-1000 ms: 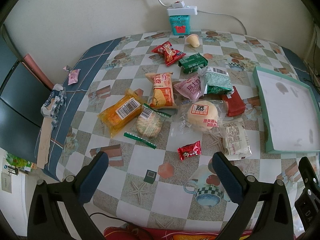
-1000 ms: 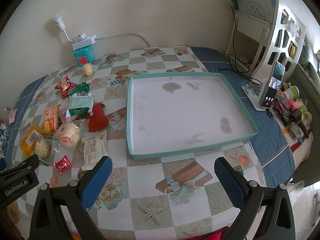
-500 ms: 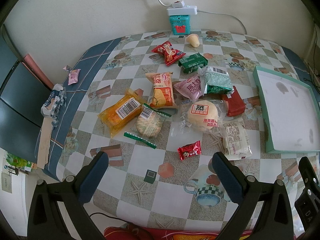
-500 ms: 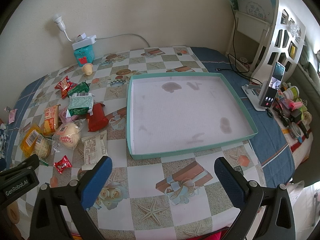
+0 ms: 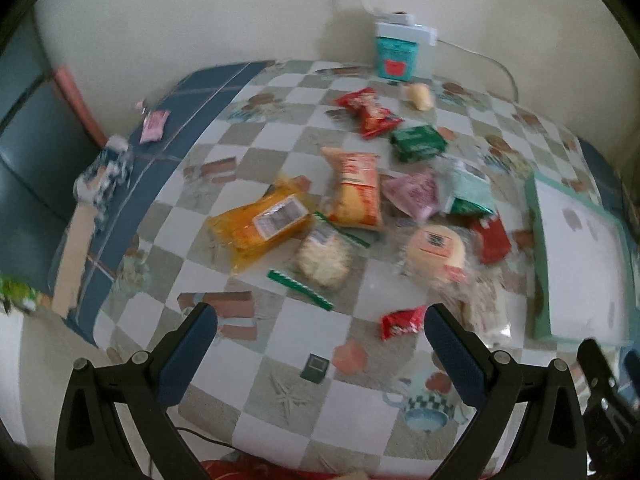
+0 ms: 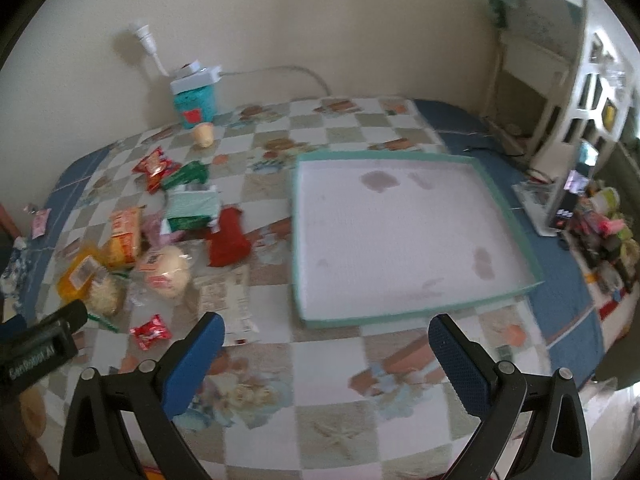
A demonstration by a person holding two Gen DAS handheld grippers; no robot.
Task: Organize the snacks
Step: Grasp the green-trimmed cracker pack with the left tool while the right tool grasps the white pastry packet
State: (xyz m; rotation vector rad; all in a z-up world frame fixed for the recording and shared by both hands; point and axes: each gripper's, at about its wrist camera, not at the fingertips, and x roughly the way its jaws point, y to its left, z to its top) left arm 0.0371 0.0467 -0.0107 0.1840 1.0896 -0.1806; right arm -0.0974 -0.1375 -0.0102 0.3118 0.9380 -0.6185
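Several snack packets lie scattered on the checked tablecloth: a yellow packet (image 5: 260, 224), an orange packet (image 5: 354, 190), a round bun in clear wrap (image 5: 436, 248), a small red candy (image 5: 400, 322) and a green packet (image 5: 418, 142). An empty shallow tray with a teal rim (image 6: 400, 318) sits to their right. My left gripper (image 5: 320, 344) is open and empty, above the table's front edge just short of the red candy. My right gripper (image 6: 326, 356) is open and empty in front of the tray's near rim.
A teal box (image 5: 396, 56) with a white power strip on top stands at the back wall. A white rack (image 6: 568, 92), a phone on a stand (image 6: 568, 200) and several small items (image 6: 608, 232) crowd the right side. A dark seat (image 5: 28, 168) is at the left.
Both grippers have moved forward and tilted, so the snacks and tray look closer and blurred. Nothing on the table has moved. Both stay open.
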